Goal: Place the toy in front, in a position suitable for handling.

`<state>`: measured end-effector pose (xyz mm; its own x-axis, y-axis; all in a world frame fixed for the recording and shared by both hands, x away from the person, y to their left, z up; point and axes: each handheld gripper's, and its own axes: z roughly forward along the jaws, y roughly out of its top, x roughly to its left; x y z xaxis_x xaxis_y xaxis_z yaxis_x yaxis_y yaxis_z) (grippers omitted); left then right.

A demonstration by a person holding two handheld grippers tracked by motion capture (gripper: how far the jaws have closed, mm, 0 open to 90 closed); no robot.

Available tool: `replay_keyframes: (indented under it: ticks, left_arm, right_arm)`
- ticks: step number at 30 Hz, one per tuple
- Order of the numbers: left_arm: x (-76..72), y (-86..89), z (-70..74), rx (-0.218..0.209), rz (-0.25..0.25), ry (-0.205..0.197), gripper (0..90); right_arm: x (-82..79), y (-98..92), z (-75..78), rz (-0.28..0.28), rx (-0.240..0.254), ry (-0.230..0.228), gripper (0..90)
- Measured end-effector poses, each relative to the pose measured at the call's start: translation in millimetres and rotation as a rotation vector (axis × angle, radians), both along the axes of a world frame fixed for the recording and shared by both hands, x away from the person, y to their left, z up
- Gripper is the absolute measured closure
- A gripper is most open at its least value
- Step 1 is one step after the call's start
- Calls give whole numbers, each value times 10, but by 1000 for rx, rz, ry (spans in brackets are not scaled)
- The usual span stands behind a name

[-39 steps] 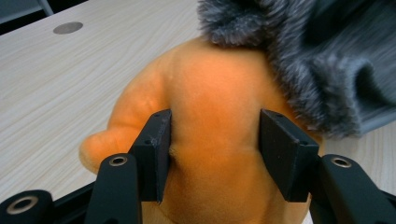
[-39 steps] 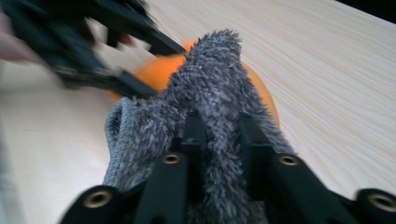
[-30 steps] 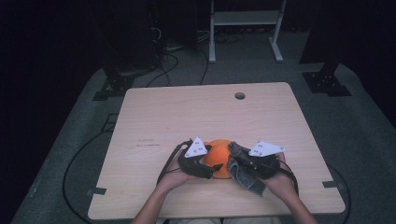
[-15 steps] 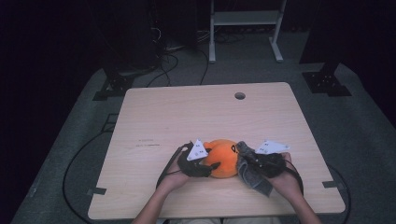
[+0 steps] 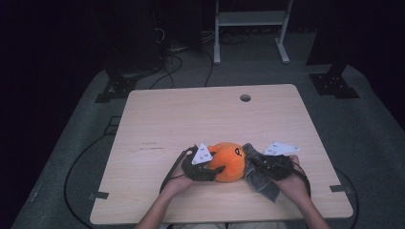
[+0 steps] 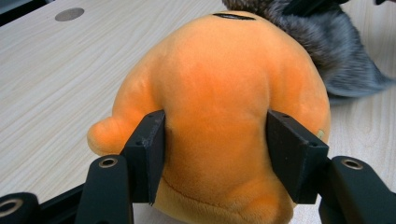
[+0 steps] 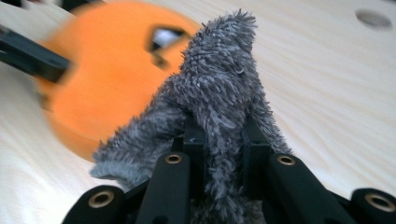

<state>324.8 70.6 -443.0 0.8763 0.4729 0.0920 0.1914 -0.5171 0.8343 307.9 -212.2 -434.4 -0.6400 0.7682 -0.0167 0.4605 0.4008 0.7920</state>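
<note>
An orange plush toy [image 5: 228, 161] with a black-outlined eye rests on the wooden table [image 5: 191, 119] near its front edge. My left gripper [image 5: 210, 169] grips it from the left; its jaws have just been closing, and both pads [image 6: 149, 149] now dent the plush [image 6: 219, 93]. My right gripper [image 5: 255, 164] is shut on a grey fuzzy cloth [image 5: 262, 183] that lies against the toy's right side. In the right gripper view a fold of the cloth [image 7: 219, 93] stands up between the jaws of my right gripper [image 7: 223, 140], with the blurred plush [image 7: 102, 84] behind it.
A round cable hole [image 5: 245, 98] sits near the table's far edge. Bare wood stretches across the far and left parts of the table. Black cables [image 5: 76, 162] trail over the grey floor at the left. A white frame [image 5: 250, 28] stands beyond the table.
The left jaws have closed in on the orange plush. My right gripper, with the grey cloth in it, has shifted slightly to the right.
</note>
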Motion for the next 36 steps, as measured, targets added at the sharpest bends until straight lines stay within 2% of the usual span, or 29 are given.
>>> replay_keyframes:
  ticks: [2, 3, 5, 6, 8, 9, 11, 13, 15, 17, 18, 19, 20, 21, 22, 23, 24, 25, 29, 30, 32, 34, 36]
  left_arm:
    - [1, 0, -1, -1, 0, 0, 405]
    - [3, -1, -2, -2, 0, 0, 405]
    - [9, -5, -5, -4, -1, 1, 403]
    - [11, -8, -6, -6, 0, 1, 403]
    - [1, -15, -10, -8, 6, 0, 403]
    - [-1, -16, -11, -8, 6, -2, 403]
    - [-5, -12, -11, -6, 5, -5, 404]
    - [-11, -20, -9, -13, 0, -5, 404]
    - [-9, -25, -6, -11, 1, -5, 404]
    - [1, -17, -10, -12, -2, 2, 404]
    - [1, -17, -10, -12, -2, 2, 404]
    - [4, -12, -12, -11, -1, 4, 404]
    - [11, -9, -26, -20, -2, 4, 403]
    - [18, -9, -36, -28, -4, 8, 402]
    - [18, -9, -36, -28, -4, 8, 403]
    - [25, -1, -43, -35, -5, 14, 403]
    - [25, -1, -43, -35, -5, 14, 404]
    - [19, 2, -48, -34, -8, 11, 404]
    - [10, -15, -46, -31, -9, 0, 405]
    - [15, -5, -46, -31, -11, 5, 405]
    - [15, -1, -44, -31, -11, 5, 405]
    - [15, -2, -44, -30, -12, 5, 404]
    - [19, 3, -45, -31, -12, 9, 402]
  right_arm:
    - [1, -18, 7, -1, 2, -2, 760]
    - [-26, -27, 87, 34, 49, 4, 761]
    - [-92, 27, 198, 88, 84, -17, 762]
    - [-92, 27, 198, 88, 84, -17, 762]
    - [-176, 140, 295, 153, 129, -38, 762]
    - [-201, 230, 284, 173, 103, -46, 761]
    - [-199, 260, 257, 172, 87, -47, 761]
    - [-112, 253, 92, 139, 43, -26, 763]
    - [-61, 175, 77, 107, 54, -7, 764]
    - [-29, 96, 66, 51, 22, -13, 765]
    - [-16, 56, 68, 38, 45, -1, 766]
    - [-16, 56, 68, 38, 45, -1, 766]
    - [-53, 50, 139, 60, 124, 3, 766]
    - [-76, 78, 172, 79, 138, -4, 766]
    - [-76, 78, 172, 79, 138, -4, 766]
    - [-122, 200, 221, 118, 128, -29, 766]
    - [-122, 200, 221, 118, 128, -29, 766]
    - [-96, 256, 164, 112, 77, -33, 766]
    - [-14, 172, 81, 84, 96, 3, 766]
    - [16, 92, 54, 44, 84, 9, 766]
    - [23, 49, 39, 23, 84, 26, 766]
    - [23, 37, 39, 21, 92, 30, 766]
    - [12, 65, 45, 27, 75, 19, 765]
